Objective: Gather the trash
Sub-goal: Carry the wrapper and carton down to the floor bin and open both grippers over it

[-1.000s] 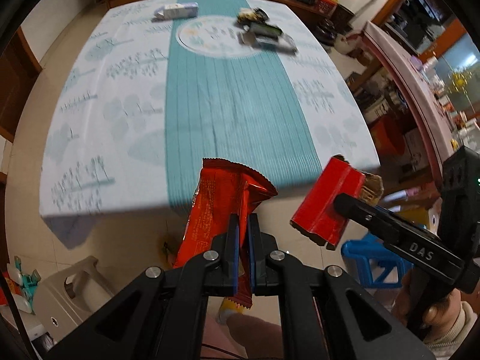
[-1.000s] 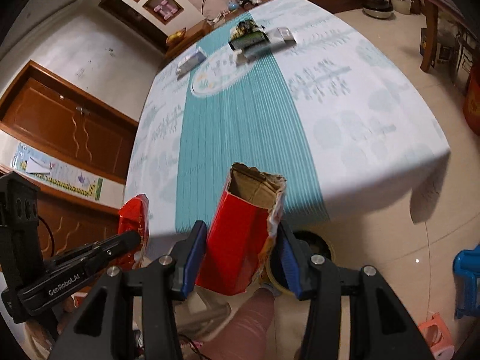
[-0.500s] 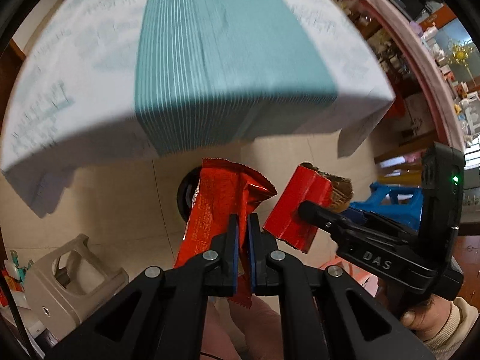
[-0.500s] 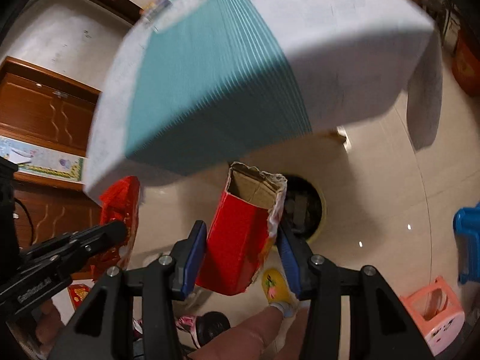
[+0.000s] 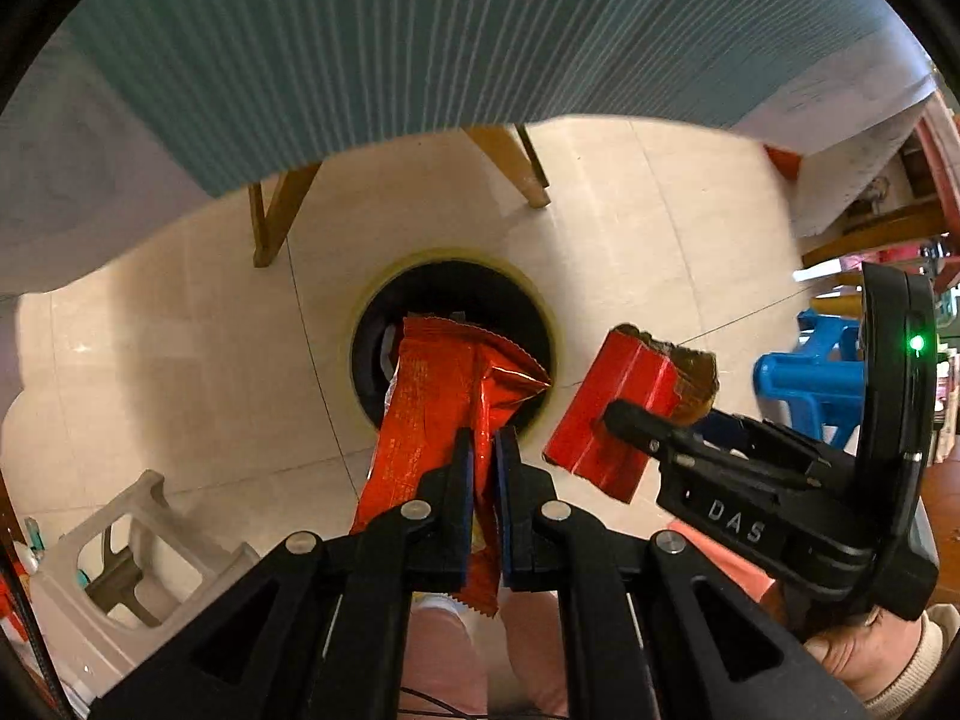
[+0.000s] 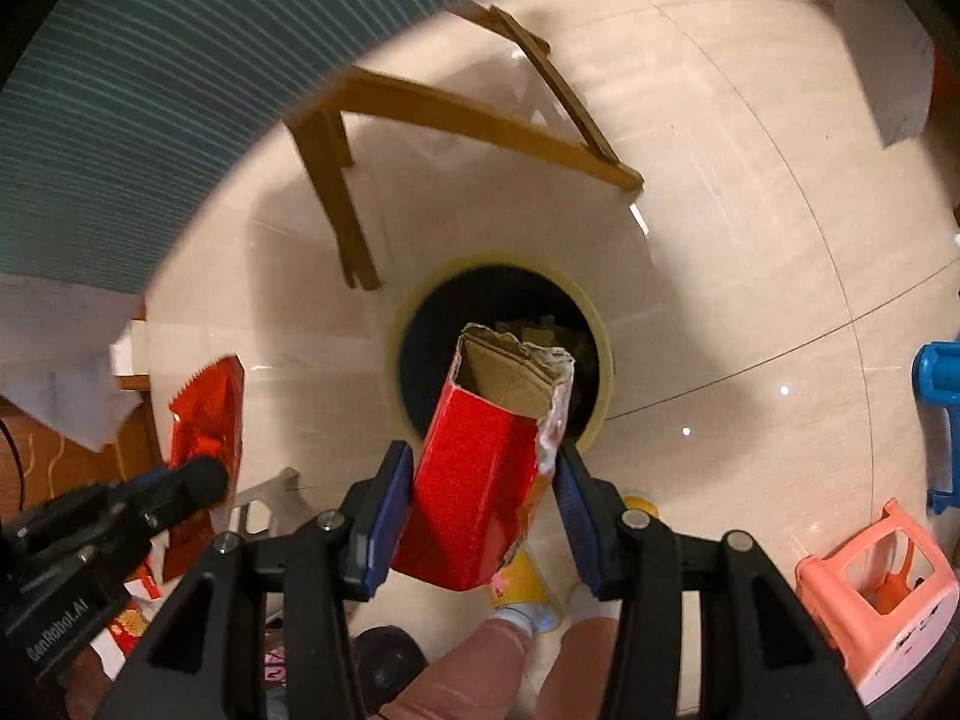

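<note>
**Both grippers are dropping from table height to just above the bin**

Both hands are sinking below the tabletop seen a second ago, so the teal striped tablecloth [image 5: 372, 48] is now hanging across the top of each view instead of spreading out flat below.

Nearest the left camera, the left gripper [image 5: 483, 450] is pinching a crinkled orange-red snack wrapper [image 5: 438, 414], its blue pads pressed almost together on the foil; the wrapper is standing up from the jaws with its serrated top edge over the mouth of the bin [image 5: 543, 312]. Just to its right, the right gripper [image 6: 483, 480] is clamping a torn red carton [image 6: 480, 480] between half-spread pads, both pads pressing on its sides. The carton's ragged brown open end is pointing towards the bin's dark opening, where some rubbish is already lying.

A hand in a cream cuff [image 5: 864, 654] is gripping the right handle. Pink trouser legs and a yellow slipper [image 6: 516, 582] are showing under the jaws.

Farther out on the pale tiled floor [image 5: 180, 348], wooden table legs [image 5: 273, 216] are standing beyond the bin, a grey stool [image 5: 138, 564] on the left, a blue stool [image 5: 810, 384] and a pink stool [image 6: 888, 594] on the right
</note>
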The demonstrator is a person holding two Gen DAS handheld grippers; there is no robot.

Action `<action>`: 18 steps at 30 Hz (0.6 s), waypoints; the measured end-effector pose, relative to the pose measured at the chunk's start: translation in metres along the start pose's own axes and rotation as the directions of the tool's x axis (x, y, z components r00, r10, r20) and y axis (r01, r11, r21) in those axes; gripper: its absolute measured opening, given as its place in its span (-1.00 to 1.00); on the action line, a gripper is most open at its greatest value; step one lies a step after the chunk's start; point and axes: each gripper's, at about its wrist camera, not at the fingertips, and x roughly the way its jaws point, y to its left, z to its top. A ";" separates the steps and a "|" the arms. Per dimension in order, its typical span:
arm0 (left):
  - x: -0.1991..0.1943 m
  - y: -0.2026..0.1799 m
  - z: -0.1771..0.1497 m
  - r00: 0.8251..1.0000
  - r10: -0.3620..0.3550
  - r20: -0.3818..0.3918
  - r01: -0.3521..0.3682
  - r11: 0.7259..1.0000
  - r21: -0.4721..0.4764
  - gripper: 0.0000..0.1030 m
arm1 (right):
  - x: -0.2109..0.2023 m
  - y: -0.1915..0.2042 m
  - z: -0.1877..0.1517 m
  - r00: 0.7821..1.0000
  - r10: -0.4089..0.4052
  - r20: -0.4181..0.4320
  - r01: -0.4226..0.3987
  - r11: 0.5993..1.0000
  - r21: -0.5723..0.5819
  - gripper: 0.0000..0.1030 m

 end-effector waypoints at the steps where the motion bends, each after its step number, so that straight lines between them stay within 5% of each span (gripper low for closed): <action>1: 0.009 0.001 0.002 1.000 0.003 -0.002 -0.003 1.000 0.000 -0.93 | 0.008 -0.002 0.000 1.000 -0.003 -0.005 0.003 1.000 0.000 -0.07; 10: 0.061 0.011 0.013 0.999 0.032 -0.007 -0.032 0.999 0.001 -0.86 | 0.059 -0.009 0.006 0.999 -0.008 -0.038 0.008 1.000 0.002 -0.05; 13: 0.069 0.015 0.014 0.999 0.043 0.001 -0.043 0.999 0.011 -0.70 | 0.069 -0.008 0.011 0.999 -0.004 -0.049 0.004 1.000 -0.006 -0.04; 18: 0.069 0.021 0.014 0.997 0.063 0.036 -0.063 0.998 -0.006 0.25 | 0.076 -0.002 0.015 0.998 -0.004 -0.059 0.003 1.000 -0.025 0.01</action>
